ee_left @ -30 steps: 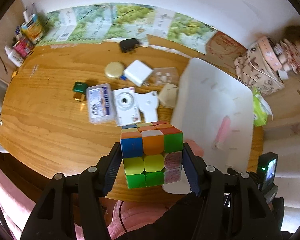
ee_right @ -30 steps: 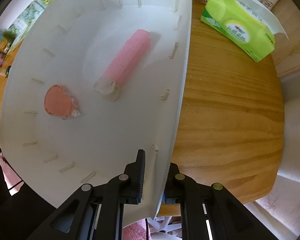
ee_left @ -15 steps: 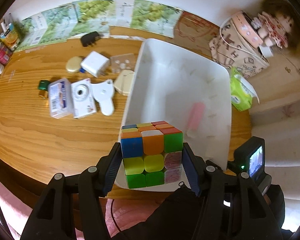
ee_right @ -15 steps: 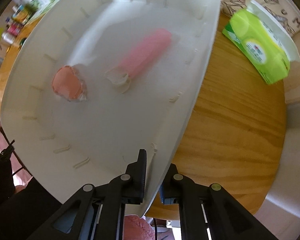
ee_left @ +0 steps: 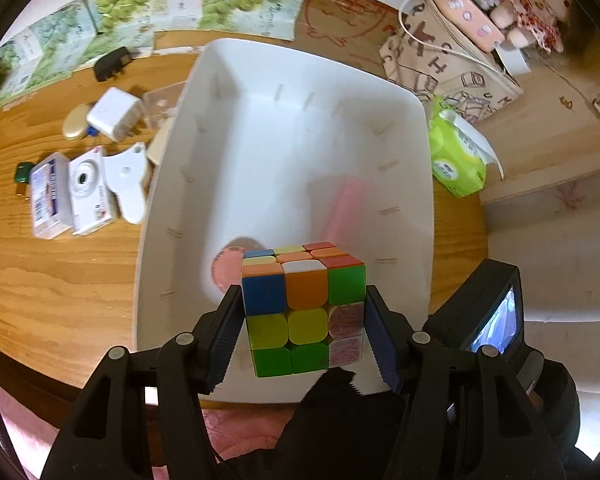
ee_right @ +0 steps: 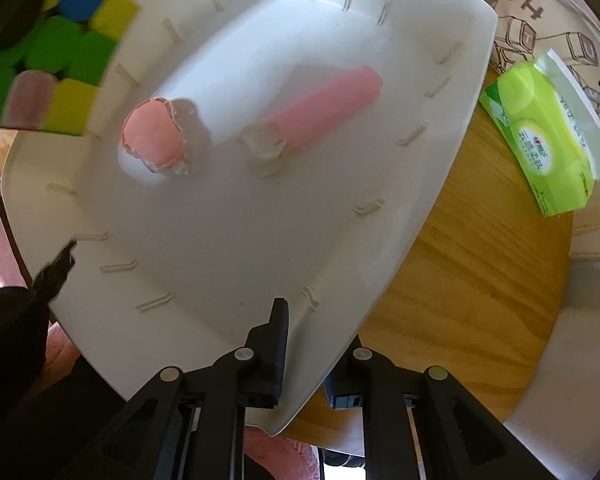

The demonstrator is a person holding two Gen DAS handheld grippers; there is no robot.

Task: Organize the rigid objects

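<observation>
Cube [ee_left: 304, 304]: left wrist view; a multicoloured puzzle cube held above the near end of the white bin [ee_left: 416, 208], clear of its floor.
Left gripper [ee_left: 304, 320]: clamped on the cube, one finger on each side face, jaws about a cube's width apart.
Bin contents, left view: a pink tube [ee_left: 346, 208] lies beyond the cube; a round pink case [ee_left: 230, 266] shows just left of the cube, partly hidden by it. Both are blurred.
Left of the bin, on the tabletop [ee_left: 60, 280]: a white camera [ee_left: 88, 192], a clear box [ee_left: 48, 196] beside it, a white flat piece [ee_left: 128, 180] just beside the bin wall, a white charger [ee_left: 114, 114], a gold oval [ee_left: 74, 122], a black adapter [ee_left: 112, 63], a small green item [ee_left: 22, 171].
Right of the bin: a green tissue pack [ee_left: 456, 156], well apart from the cube; a patterned bag [ee_left: 448, 56] beyond it.
Right gripper, left view: its body with a small lit screen [ee_left: 496, 316] sits at the bin's near right corner.

Right gripper [ee_right: 314, 344]: right wrist view; narrow, pinching the bin's near rim [ee_right: 324, 340], one finger inside the wall and one outside.
Bin, right view: the pink tube [ee_right: 332, 108] lies on the floor with a clear cap end [ee_right: 264, 148] towards the camera; the pink case [ee_right: 156, 144] lies left of it, apart from it.
Cube, right view [ee_right: 56, 56]: at the bin's far left edge, raised above the rim, blurred.
Tissue pack, right view [ee_right: 540, 140]: on the tabletop right of the bin, not touching it.
</observation>
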